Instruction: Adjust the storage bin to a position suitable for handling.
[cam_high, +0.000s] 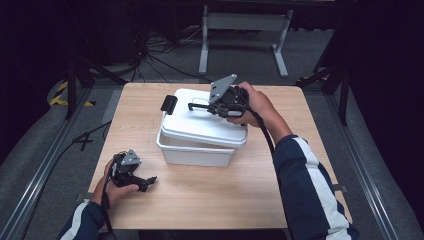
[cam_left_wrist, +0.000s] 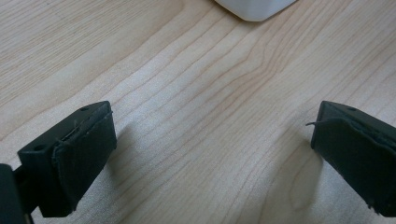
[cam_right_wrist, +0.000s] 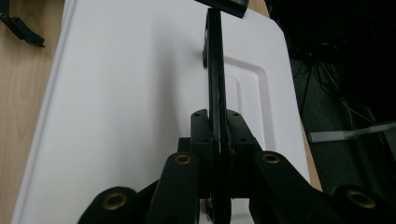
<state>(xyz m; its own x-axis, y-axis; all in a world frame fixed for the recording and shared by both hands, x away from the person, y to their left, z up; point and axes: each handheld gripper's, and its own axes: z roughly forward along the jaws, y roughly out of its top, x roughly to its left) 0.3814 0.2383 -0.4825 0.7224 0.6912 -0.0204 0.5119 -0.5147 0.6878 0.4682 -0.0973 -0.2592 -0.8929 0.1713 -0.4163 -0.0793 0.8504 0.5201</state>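
At centre frame on the light wooden counter (cam_high: 200, 200), the right claw (cam_right_wrist: 215, 126) clamps the thin black handle (cam_right_wrist: 214, 70) of the white plastic box's lid (cam_high: 200, 122). Lifted off-centre, the lid could tilt and slip. Lower left, the left claw (cam_high: 145, 181) gapes wide, empty.

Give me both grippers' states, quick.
Left gripper: open, empty, low over the table.
Right gripper: shut on the black handle of the white lid.

No readable text, label, brand, number or sign anywhere.
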